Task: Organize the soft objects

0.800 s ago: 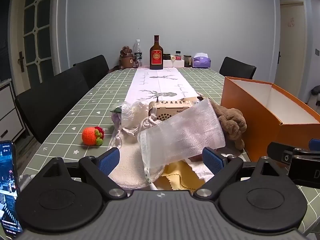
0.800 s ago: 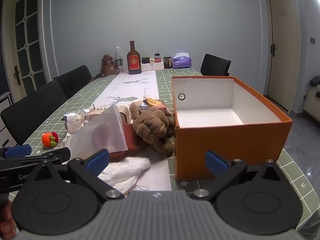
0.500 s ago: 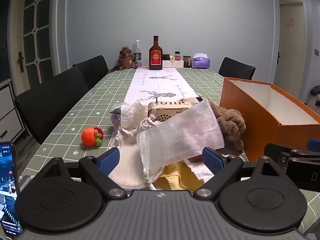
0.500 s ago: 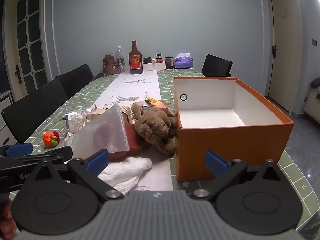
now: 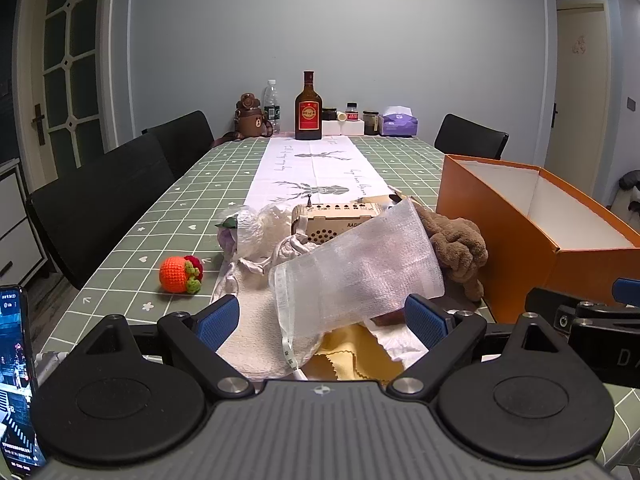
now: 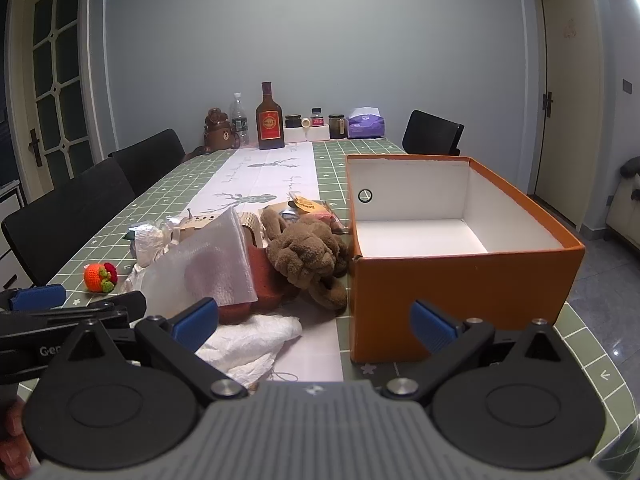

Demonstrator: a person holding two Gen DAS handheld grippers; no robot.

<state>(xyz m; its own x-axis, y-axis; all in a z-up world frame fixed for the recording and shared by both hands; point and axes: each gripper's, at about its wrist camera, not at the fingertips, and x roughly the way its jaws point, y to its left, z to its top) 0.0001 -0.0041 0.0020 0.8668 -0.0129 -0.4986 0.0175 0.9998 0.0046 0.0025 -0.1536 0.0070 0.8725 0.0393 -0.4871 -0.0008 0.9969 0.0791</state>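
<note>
Barely anything's shifted since the earlier frames, both the left gripper (image 5: 322, 316) and right gripper (image 6: 314, 322) hang wide open and empty, so I'd grab the brown plush (image 6: 308, 252) beside the orange box (image 6: 460, 288) by its bulk, not a dangly limb.

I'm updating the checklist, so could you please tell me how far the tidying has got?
Nothing looks done: the orange box is empty. Nothing is in hand. Left: the brown plush toy, mesh bag, white cloth and crocheted orange remain on the table.
</note>
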